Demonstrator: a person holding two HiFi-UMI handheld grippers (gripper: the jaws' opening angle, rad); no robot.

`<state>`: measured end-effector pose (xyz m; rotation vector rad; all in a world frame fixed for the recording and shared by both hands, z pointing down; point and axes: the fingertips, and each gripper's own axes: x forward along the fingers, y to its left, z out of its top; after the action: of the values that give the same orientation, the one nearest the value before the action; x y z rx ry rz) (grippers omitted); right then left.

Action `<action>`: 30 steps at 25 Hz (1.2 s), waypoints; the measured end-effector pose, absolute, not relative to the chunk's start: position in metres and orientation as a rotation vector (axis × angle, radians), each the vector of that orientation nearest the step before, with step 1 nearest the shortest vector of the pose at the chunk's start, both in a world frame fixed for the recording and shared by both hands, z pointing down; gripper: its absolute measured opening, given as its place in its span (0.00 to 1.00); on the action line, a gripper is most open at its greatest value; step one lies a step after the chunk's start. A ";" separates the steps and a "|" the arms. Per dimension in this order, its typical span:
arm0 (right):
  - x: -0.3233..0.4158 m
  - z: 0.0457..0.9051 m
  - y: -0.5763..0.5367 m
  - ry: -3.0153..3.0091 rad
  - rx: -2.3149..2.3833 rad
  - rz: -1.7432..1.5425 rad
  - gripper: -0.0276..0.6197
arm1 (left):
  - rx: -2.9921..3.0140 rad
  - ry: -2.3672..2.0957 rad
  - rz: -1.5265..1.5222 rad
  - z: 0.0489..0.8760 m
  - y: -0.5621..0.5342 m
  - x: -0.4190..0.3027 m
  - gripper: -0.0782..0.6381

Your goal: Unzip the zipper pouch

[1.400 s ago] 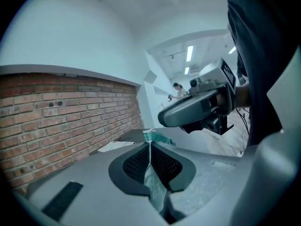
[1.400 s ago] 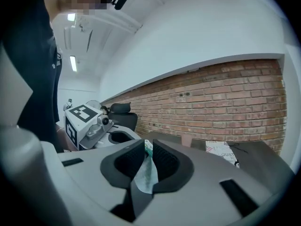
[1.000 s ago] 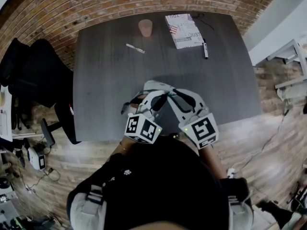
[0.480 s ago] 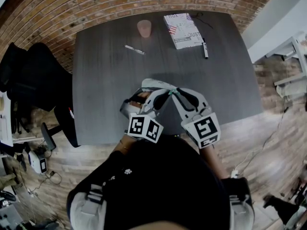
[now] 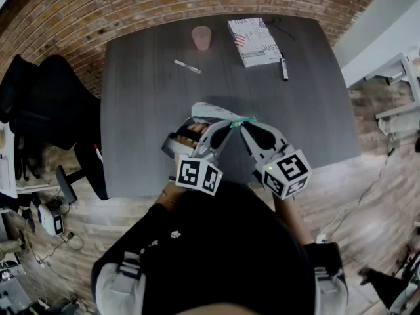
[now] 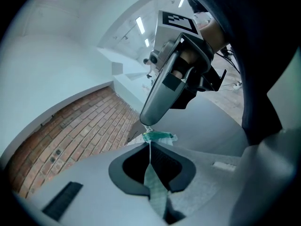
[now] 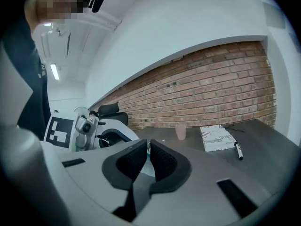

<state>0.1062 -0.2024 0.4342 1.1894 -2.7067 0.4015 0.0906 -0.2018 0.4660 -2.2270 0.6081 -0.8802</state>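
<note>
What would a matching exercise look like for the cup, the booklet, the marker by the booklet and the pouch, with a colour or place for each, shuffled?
Things:
1 cup
2 booklet
3 marker
4 pouch

Descriptions:
A black, just right of the booklet
B pale, nearest the person
C pink, left of the booklet
D white, with a flag printed on it

Pairs: 1-C, 2-D, 3-A, 4-B

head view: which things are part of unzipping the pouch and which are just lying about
In the job: pouch; left hand-held gripper, shut on it; right hand-held gripper, jaws just closed onto its teal end.
Lying about: cup; booklet; marker; pen.
</note>
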 end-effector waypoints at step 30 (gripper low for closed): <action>0.117 0.440 -0.199 -2.589 1.243 0.288 0.05 | -2.314 0.612 -0.808 0.462 -0.190 0.083 0.12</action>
<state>0.1173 -0.1985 0.4401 1.2434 -2.5888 0.2876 0.0834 -0.1895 0.4621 -2.3142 0.6122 -0.8077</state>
